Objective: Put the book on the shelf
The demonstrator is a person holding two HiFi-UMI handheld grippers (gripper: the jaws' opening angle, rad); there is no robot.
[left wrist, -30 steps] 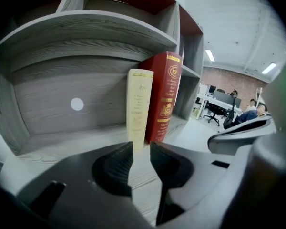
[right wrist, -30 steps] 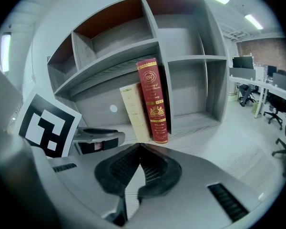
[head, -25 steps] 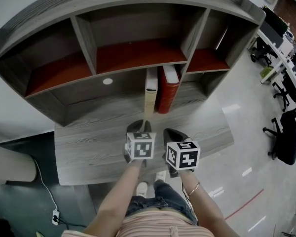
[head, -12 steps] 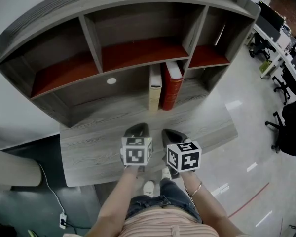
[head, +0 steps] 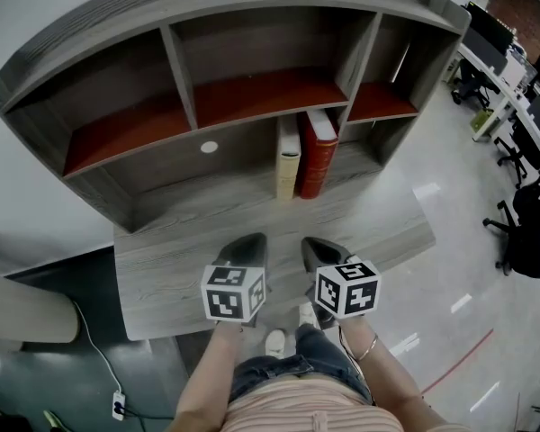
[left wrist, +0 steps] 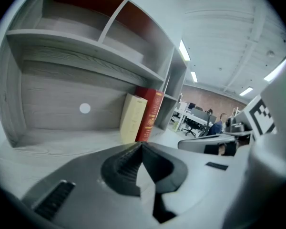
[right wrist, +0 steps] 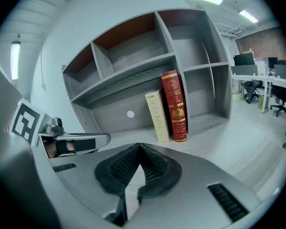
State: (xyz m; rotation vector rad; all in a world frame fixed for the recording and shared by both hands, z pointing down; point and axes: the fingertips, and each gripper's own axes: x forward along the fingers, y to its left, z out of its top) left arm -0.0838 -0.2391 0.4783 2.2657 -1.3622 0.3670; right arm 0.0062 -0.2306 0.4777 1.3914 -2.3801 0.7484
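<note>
A cream book (head: 289, 159) stands upright in the lower middle bay of the grey shelf unit (head: 252, 25), leaning against a red book (head: 318, 152) on its right. In the gripper views the cream book (right wrist: 157, 116) (left wrist: 133, 118) and the red book (right wrist: 175, 105) (left wrist: 149, 114) stand side by side. My left gripper (head: 248, 246) is shut and empty, held above the desk's near part. My right gripper (head: 318, 250) is beside it, also shut with nothing between its jaws. Both are well short of the books.
The grey desk (head: 162, 259) carries the shelf unit, whose upper bays have red backs. A white round cap (head: 209, 148) marks the back panel. Office chairs (head: 522, 232) and desks (head: 513, 88) stand to the right on the shiny floor. A cable and plug (head: 117, 403) lie at lower left.
The left gripper let go of the cream book and drew back toward me, jaws closing. The book now stands upright against the red one. The right gripper drifted back slightly.
</note>
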